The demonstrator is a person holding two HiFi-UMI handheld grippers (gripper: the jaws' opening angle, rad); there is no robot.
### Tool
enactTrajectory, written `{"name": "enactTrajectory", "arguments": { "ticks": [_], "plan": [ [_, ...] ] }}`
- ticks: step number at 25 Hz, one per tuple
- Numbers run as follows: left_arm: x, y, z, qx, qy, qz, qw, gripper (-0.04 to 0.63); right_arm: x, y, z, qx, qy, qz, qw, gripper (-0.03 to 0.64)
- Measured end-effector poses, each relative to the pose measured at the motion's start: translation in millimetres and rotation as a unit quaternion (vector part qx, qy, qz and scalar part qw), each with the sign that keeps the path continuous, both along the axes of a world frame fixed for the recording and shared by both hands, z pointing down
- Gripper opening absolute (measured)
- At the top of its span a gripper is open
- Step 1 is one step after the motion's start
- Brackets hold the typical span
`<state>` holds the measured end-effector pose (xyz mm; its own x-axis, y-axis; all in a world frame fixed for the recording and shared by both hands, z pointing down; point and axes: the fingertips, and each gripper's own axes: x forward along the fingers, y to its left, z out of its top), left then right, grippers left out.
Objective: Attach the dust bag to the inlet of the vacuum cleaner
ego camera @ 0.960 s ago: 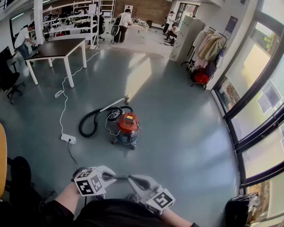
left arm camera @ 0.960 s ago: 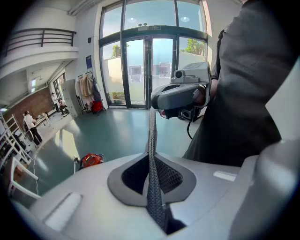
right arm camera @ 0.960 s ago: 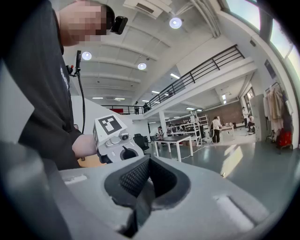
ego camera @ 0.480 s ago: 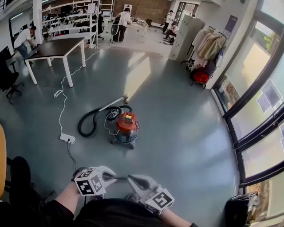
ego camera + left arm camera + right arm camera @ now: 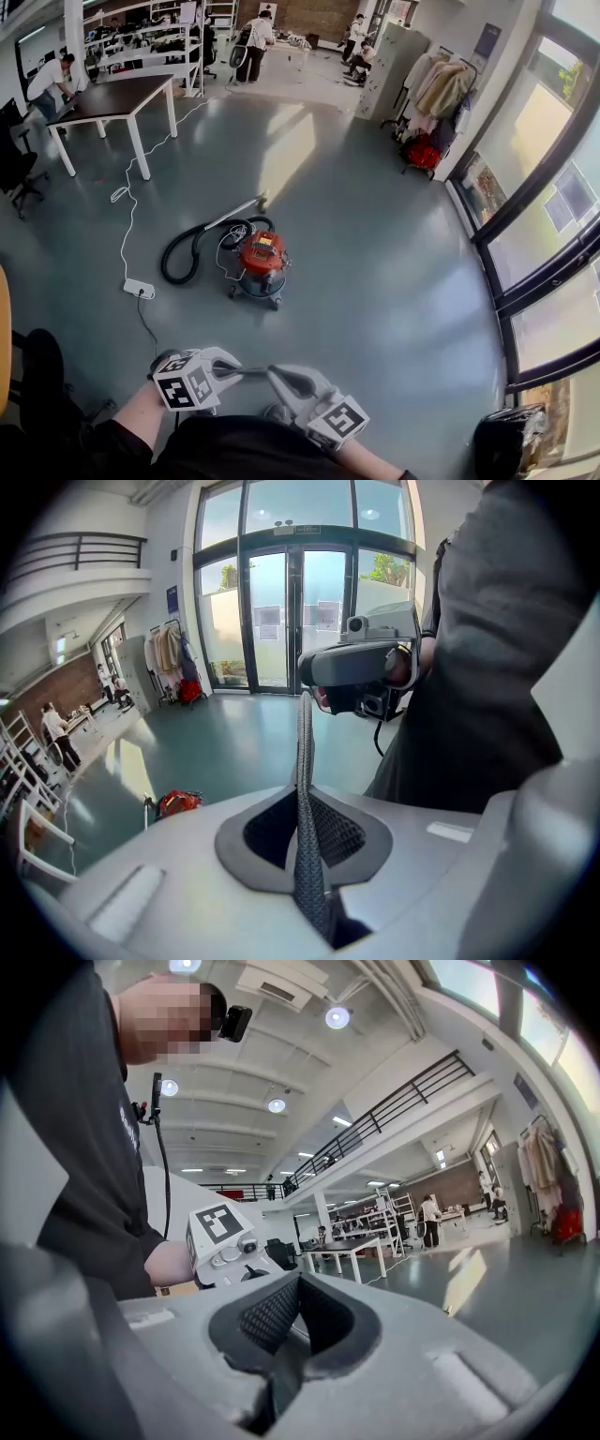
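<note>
Mid-floor, well ahead of both tongs: vacuum cleaner (image 5: 255,265), red top, upright on wheeled base. Black hose (image 5: 178,258) looping off its left side in head view. Rigid wand (image 5: 232,214) flat on floor behind it, long axis slanting up-right toward far end of room. White power strip (image 5: 139,288) near hose loop. Table (image 5: 112,98) well beyond, far left. Close against torso: left gripper (image 5: 246,372) and right gripper (image 5: 279,375), tips nearly meeting, pointing at each other. Both jaw pairs pressed together, nothing between.

Centre frame, the vacuum cleaner (image 5: 260,265) is standing upright on the floor, red lid over a dark drum, its black hose (image 5: 178,258) looping out left.
</note>
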<state>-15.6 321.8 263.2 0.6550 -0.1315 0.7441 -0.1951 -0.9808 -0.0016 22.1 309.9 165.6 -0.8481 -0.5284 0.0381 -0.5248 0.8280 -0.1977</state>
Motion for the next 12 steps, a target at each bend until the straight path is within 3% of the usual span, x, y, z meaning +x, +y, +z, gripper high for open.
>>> {"name": "enactTrajectory", "arguments": {
  "ticks": [12],
  "plan": [
    [49, 0, 8, 0.001, -0.014, -0.019, 0.9997, 0.037, 61, -4, 8, -0.011, -0.007, -0.025, 1.000, -0.006]
  ]
}}
